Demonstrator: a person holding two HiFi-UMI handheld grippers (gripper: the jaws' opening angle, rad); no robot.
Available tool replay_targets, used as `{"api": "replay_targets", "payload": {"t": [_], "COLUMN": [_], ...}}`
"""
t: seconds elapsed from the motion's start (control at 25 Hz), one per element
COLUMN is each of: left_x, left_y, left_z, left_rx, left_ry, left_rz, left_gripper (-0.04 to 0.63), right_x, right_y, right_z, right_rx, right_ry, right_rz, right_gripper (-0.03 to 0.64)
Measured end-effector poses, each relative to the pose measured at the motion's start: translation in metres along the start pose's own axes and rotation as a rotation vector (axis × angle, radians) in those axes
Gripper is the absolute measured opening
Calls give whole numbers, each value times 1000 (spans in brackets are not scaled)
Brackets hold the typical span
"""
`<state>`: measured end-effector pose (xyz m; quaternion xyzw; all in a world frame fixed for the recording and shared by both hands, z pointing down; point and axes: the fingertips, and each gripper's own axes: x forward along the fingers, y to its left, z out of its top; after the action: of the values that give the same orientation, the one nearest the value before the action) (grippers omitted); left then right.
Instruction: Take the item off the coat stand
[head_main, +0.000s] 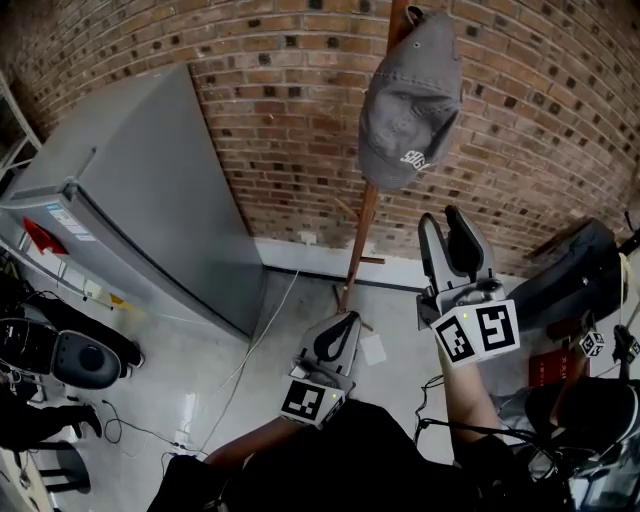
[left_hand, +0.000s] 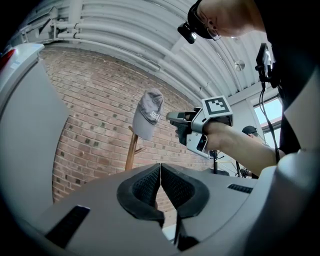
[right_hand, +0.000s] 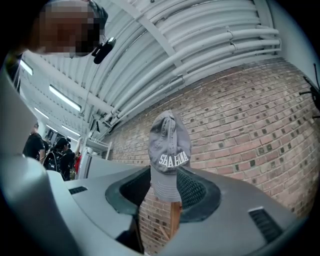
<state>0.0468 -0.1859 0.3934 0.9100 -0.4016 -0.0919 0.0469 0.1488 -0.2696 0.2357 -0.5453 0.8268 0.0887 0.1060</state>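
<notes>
- Against the brick wall (head_main: 300, 130), beside a tall grey cabinet (head_main: 130, 190), stands the wooden coat stand (head_main: 362, 230). It looks slim and light, so a sideways tug would probably rock it.
- At the top of that stand hangs the grey cap (head_main: 410, 100). Its crown is hooked over the upper end and its brim (right_hand: 164, 189) points down, with the lettering facing outward.
- Below the cap and a little to its right, the right gripper (head_main: 442, 218) points up toward it. Its jaws stand wide apart and nothing touches them. In the right gripper view the cap lines up between the jaws, but it sits well ahead of the tips.
- To do this reach well, the person should advance along that same line until the jaws straddle the brim or the lower edge of the crown. The jaws should close only once fabric lies properly between the pads, clear of the wood behind.
- Once gripped, the cap likely needs lifting upward off its perch first, then drawing away, rather than a straight outward drag.
- Lower down, the left gripper (head_main: 343, 325) hangs with its jaws pressed together on nothing, well apart from stand and cap. It has no evident part in this step.
</notes>
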Motion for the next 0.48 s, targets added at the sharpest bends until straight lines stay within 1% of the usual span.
{"api": "replay_targets", "payload": {"t": [0.2,0.48], "left_x": [-3,-12], "left_y": [2,13], "left_z": [2,3], "left_rx": [0,16], "left_ry": [-2,-3], "left_rz": [5,33], "left_gripper": [17,17], "right_x": [8,19], "right_y": [-9,-3], "right_z": [16,9], "right_rx": [16,10], "right_ry": [-49,-26], "right_rz": [-20,-8], "right_gripper": [152,161]}}
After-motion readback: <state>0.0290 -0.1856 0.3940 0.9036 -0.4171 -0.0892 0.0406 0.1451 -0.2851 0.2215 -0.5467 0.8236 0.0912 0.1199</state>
